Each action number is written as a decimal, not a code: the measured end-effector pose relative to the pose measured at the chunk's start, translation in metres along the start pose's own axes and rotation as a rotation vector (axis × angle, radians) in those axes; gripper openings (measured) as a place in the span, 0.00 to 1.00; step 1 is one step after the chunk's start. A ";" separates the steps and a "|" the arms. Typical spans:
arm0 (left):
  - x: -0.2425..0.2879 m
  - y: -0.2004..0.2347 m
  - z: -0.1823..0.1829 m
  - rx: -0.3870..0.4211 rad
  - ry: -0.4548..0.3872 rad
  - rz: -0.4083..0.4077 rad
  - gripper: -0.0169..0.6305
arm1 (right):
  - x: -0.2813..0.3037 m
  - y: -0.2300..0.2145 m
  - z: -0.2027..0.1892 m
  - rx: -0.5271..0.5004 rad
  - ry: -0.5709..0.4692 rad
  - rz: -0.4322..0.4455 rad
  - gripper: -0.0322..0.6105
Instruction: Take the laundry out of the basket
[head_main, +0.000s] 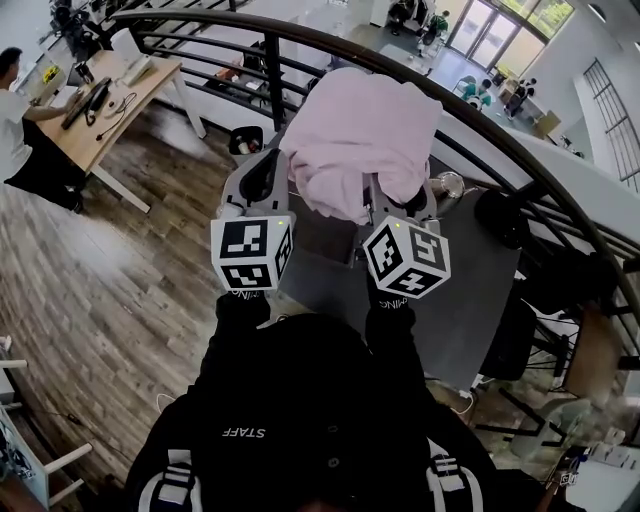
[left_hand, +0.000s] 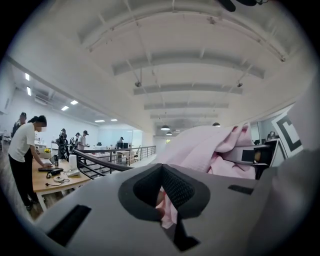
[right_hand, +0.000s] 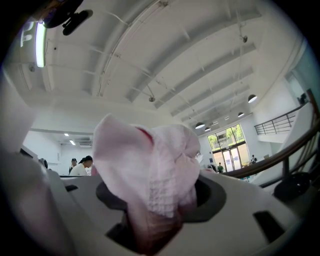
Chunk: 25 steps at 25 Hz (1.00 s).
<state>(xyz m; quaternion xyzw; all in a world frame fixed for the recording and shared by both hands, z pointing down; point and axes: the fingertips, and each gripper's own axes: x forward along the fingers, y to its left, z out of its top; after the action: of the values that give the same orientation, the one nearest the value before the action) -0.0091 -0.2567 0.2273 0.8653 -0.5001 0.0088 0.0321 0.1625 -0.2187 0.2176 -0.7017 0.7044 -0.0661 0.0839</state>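
Note:
A pale pink garment is held up in the air in front of the railing, draped over both grippers. My left gripper is shut on one edge of it; in the left gripper view a fold of the pink garment is pinched between the closed jaws of the left gripper. My right gripper is shut on another part; the right gripper view shows the pink garment bunched thick in the jaws of the right gripper. I cannot make out any basket.
A curved black railing runs just beyond the garment. Below my arms lies a dark grey table with a dark round object at its far side. A wooden desk with a seated person stands at the far left.

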 end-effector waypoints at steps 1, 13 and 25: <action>0.001 -0.001 0.000 0.003 0.001 -0.001 0.03 | -0.001 -0.001 0.002 -0.004 -0.004 -0.005 0.48; 0.010 -0.007 -0.009 -0.007 0.031 -0.010 0.03 | -0.001 -0.005 0.006 -0.051 -0.002 -0.022 0.48; 0.013 -0.008 -0.010 -0.017 0.035 -0.021 0.03 | 0.002 -0.006 0.006 -0.064 0.004 -0.025 0.49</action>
<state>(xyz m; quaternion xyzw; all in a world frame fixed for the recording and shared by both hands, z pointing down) 0.0044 -0.2635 0.2376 0.8700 -0.4902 0.0193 0.0481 0.1699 -0.2206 0.2133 -0.7128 0.6974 -0.0459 0.0591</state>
